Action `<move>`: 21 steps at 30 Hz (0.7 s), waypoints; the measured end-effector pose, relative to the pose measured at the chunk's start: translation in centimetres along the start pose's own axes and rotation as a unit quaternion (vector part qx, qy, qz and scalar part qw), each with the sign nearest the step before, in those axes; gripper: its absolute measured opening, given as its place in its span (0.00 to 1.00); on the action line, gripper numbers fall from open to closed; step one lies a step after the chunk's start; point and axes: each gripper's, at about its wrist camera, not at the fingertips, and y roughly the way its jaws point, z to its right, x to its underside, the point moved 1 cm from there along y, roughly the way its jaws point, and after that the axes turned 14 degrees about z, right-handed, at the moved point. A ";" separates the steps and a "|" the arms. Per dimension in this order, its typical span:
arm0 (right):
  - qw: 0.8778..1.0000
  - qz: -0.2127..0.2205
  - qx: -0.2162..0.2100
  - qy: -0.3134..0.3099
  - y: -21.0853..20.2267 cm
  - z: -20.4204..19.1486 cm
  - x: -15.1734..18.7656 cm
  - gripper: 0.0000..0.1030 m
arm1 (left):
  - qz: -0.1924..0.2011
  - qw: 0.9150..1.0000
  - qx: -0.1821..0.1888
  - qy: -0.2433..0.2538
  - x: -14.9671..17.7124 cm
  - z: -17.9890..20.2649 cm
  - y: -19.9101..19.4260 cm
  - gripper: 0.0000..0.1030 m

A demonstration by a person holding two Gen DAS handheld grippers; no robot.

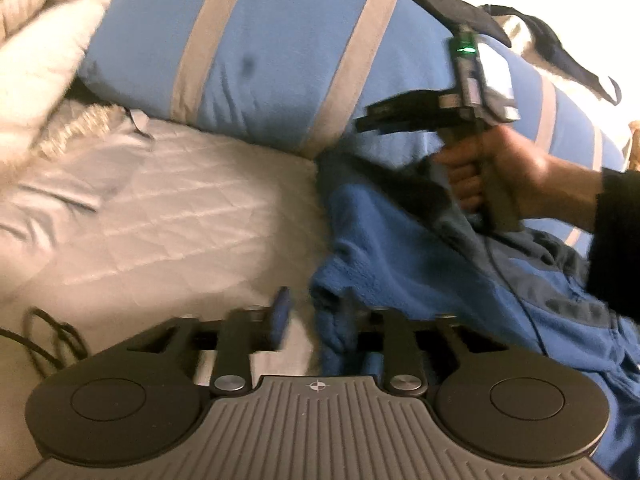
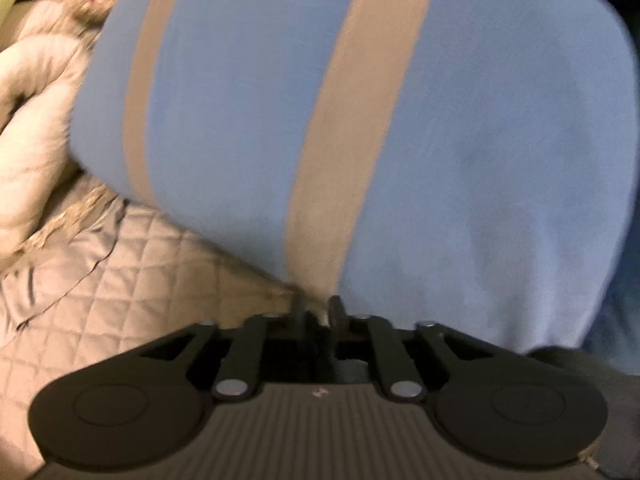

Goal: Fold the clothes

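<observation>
Two tools are working over a bed (image 1: pixel 168 216): the left tool (image 1: pixel 310 312) is gaping wide at the rumpled edge of a blue fleece garment (image 1: pixel 400 248), lying bunched at lower right of the frame against a striped pillow (image 1: pixel 280 60). The right tool (image 2: pixel 318 312) is nearly closed, gripping nothing visible. Soft, limp and light, the fleece is best pinched at a hem or corner.

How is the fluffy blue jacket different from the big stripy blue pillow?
The rumpled fuzzy royal-blue fleece jacket lies flat and crumpled on the quilted bed cover; the smooth light-blue pillow with grey stripes stands puffed up behind it. The jacket has dark navy patches; the pillow has pale stripes. Both are blue and soft-looking.
</observation>
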 end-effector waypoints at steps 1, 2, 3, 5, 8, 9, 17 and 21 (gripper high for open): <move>1.000 0.007 0.008 -0.005 -0.7 0.5 -0.5 0.49 | 0.001 1.000 -0.002 0.003 -0.3 -0.1 -0.3 0.58; 1.000 0.014 0.016 -0.009 -1.4 1.0 -1.0 0.66 | 0.004 1.000 -0.003 0.005 -0.7 -0.2 -0.6 0.67; 0.999 0.021 0.023 -0.012 -2.3 1.8 -1.5 0.76 | 0.010 1.000 -0.004 0.008 -1.3 -0.2 -1.0 0.70; 0.999 0.035 0.032 -0.008 -4.5 3.7 -2.1 0.89 | 0.022 0.999 -0.011 0.022 -2.6 -0.1 -1.9 0.74; 0.997 0.040 0.058 -0.019 -8.1 6.8 -2.3 0.99 | 0.033 0.998 -0.021 0.052 -4.7 0.4 -3.2 0.75; 0.997 0.042 0.066 -0.025 -9.5 7.9 -2.3 0.99 | 0.037 0.997 -0.022 0.061 -5.5 0.6 -3.6 0.75; 0.988 0.072 0.134 -0.031 -21.7 16.7 -3.9 1.00 | 0.102 0.986 -0.049 0.118 -15.3 2.3 -8.0 0.76; 0.981 0.100 0.166 -0.003 -27.7 20.7 -6.2 1.00 | 0.153 0.977 -0.061 0.132 -21.7 4.7 -10.6 0.76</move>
